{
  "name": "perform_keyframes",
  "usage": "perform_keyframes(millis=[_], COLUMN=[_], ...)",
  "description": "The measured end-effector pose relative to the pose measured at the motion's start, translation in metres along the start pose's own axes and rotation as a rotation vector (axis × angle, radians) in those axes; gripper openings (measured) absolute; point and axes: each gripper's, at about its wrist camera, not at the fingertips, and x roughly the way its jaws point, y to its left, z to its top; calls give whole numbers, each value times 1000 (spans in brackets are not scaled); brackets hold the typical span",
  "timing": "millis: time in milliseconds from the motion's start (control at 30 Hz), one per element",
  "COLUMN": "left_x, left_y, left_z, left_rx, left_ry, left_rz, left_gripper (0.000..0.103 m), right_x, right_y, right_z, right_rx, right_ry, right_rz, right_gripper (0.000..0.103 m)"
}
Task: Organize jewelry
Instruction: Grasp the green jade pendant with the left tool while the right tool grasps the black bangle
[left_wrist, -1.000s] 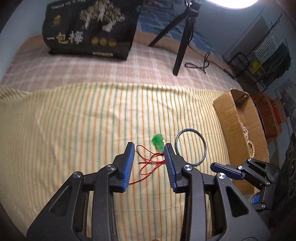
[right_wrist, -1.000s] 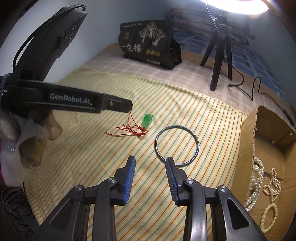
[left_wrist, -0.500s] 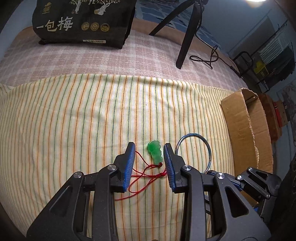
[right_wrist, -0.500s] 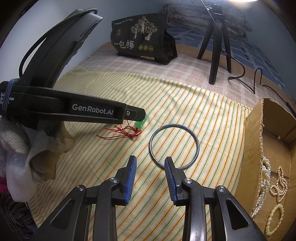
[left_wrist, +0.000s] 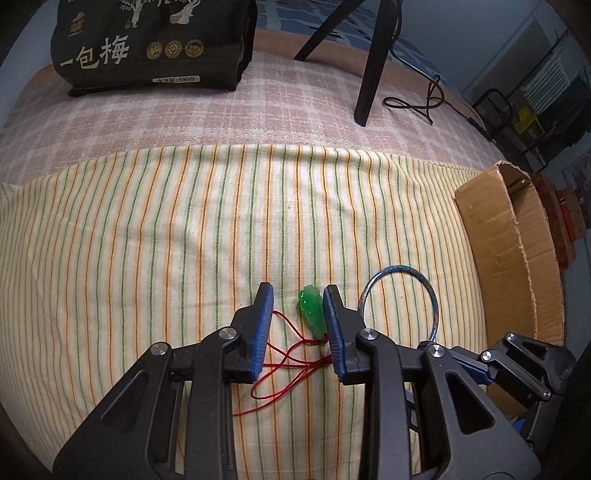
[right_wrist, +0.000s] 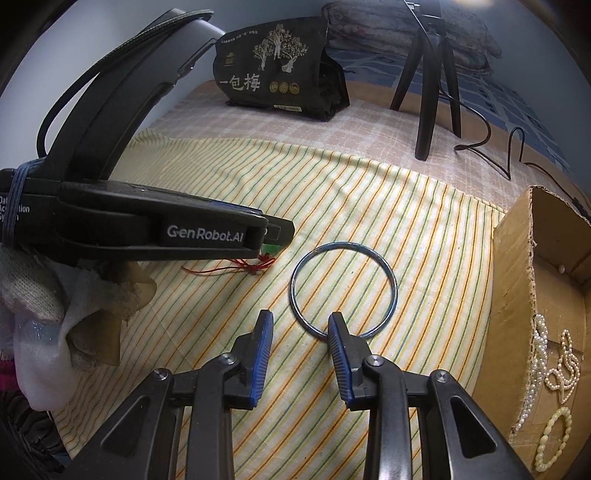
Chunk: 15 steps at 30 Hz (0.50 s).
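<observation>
Left wrist view: the left claw (left_wrist: 298, 319), jaws just closing but not yet gripping, straddles the green pendant (left_wrist: 312, 310) and its red cord (left_wrist: 286, 356) at lower centre on the striped cloth (left_wrist: 147, 240).

Right wrist view: the right claw (right_wrist: 300, 341) hangs open at the blue bangle (right_wrist: 343, 291), its right finger over the near rim. The cardboard box (right_wrist: 513, 280) with pearl strands sits at right. Likely next: pinch the pendant, then carry it to the box.

Green pendant (right_wrist: 270, 249), at ten o'clock of the bangle (right_wrist: 343, 290), mostly hidden beneath the left tongs (right_wrist: 286, 232); tripod (left_wrist: 369, 62) and black bag (left_wrist: 155, 40) cut off at twelve o'clock.
</observation>
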Motion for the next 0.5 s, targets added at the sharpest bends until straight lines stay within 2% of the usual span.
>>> perform_keyframes(millis=[233,300,500], left_x=[4,5,5], left_y=[-5,-7,-9], left_z=[2,1,-1], left_rx=[19,35,59], left_ry=[-8,-19,-37], left_rz=[16,35,49], left_gripper=[27,19,18], right_x=[2,3,6], right_y=[0,-1,-1], right_z=[-1,-1,-2], right_rx=[6,10,2], right_ry=[5,9,17], right_rz=[-27,-40,-64], right_gripper=[32,31,32])
